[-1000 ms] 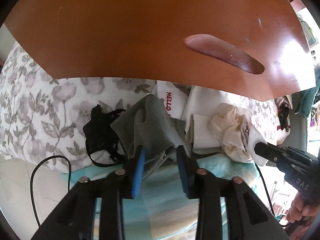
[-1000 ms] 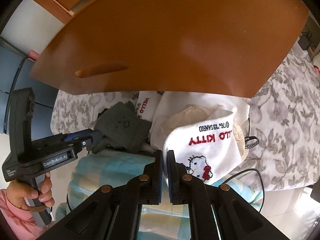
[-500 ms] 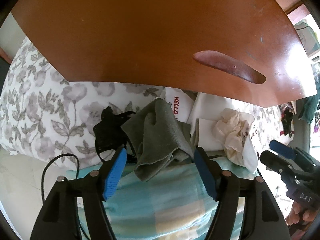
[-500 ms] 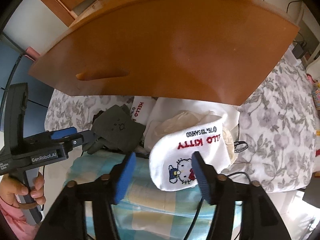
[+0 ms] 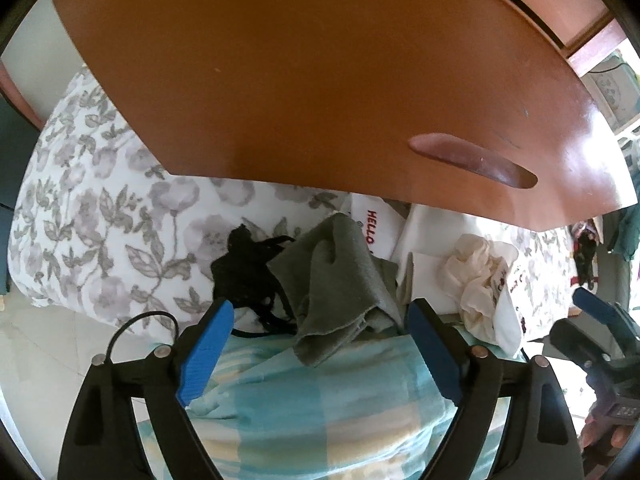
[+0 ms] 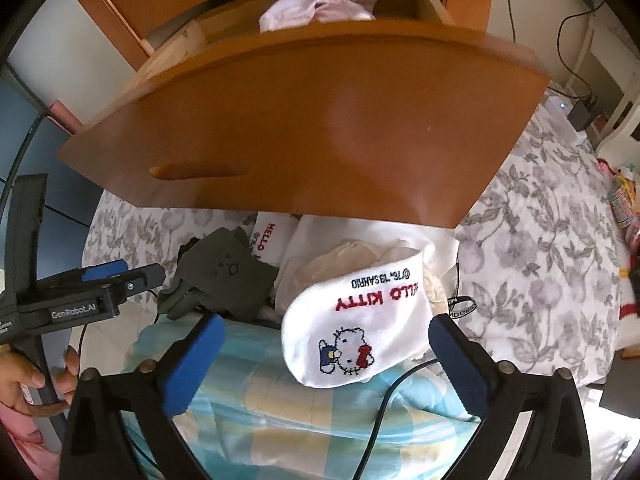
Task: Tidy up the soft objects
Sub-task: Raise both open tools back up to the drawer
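Working left to right w/ what we've got: on the far left the floral bedspread (image 5: 100, 220) drops to the floor, and a black strappy item (image 5: 244, 272) sits near that edge, so a careless drag could pull it off. Our left tool (image 5: 316, 344) has jaws opening, almost fully wide, nothing pinched; the grey cloth (image 5: 340, 280) lies btwn the pads but free, its lower corner draped over the checked blanket (image 5: 320, 408). Risk here: a pad snags that loose corner when we lift away and the cloth slides down the blanket. Further right, a crumpled cream fabric (image 5: 476, 276) and folded white pieces crowd in, so little side room. Our right tool (image 6: 324, 356) is also opening, jaws at their widest, holding nothing; the Hello Kitty sock (image 6: 352, 324) rests btwn the pads, toe hanging over the blanket, prob. unstable. A black cable (image 6: 392, 392) runs under it and could catch a finger. Overhead, the wooden drawer front (image 6: 320, 120) overhangs the pile, pink clothing (image 6: 320, 8) already inside; we judge headroom is tight, so rising straight up could knock it. Open room is mostly back toward us and to the right over the bedspread.
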Action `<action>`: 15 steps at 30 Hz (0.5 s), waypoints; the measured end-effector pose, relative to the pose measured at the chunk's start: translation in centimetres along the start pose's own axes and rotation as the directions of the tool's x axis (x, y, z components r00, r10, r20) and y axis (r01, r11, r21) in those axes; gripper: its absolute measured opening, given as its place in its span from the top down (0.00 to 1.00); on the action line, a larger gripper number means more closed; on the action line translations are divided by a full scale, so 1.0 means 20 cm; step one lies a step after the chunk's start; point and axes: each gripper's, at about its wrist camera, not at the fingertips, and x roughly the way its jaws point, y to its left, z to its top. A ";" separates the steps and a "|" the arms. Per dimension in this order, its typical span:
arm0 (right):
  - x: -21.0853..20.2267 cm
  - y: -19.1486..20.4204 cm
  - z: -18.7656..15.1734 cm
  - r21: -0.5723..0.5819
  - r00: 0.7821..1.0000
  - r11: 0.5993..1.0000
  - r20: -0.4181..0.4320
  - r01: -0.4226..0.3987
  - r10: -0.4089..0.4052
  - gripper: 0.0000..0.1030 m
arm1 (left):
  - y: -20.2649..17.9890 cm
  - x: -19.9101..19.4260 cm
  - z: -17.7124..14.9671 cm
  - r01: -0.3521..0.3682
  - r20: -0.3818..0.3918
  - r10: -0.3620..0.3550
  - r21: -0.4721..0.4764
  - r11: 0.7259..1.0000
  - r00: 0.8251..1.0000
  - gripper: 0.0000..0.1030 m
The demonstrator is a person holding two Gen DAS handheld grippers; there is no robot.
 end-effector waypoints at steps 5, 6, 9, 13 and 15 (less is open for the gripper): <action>-0.03 0.00 0.00 -0.005 0.999 1.000 0.032 0.007 -0.007 0.00 | 0.00 -0.04 0.00 -0.004 0.038 0.004 0.001 1.000 0.999 0.04; -0.04 0.00 0.00 -0.006 0.999 1.000 0.039 0.007 -0.007 0.00 | 0.00 -0.05 0.00 -0.002 0.044 0.002 0.004 1.000 0.999 0.04; -0.07 0.00 0.01 -0.007 0.998 1.000 0.059 0.008 -0.007 0.00 | -0.02 -0.09 -0.01 0.008 0.063 -0.009 0.018 1.000 0.998 0.04; -0.12 0.00 0.01 -0.009 0.995 1.000 0.094 0.028 -0.027 0.00 | -0.05 -0.15 -0.02 0.016 0.096 -0.020 0.045 0.999 0.995 0.04; -0.16 0.00 0.02 -0.010 0.993 1.000 0.112 0.025 -0.023 0.00 | -0.06 -0.19 -0.02 0.026 0.114 -0.032 0.051 0.998 0.993 0.04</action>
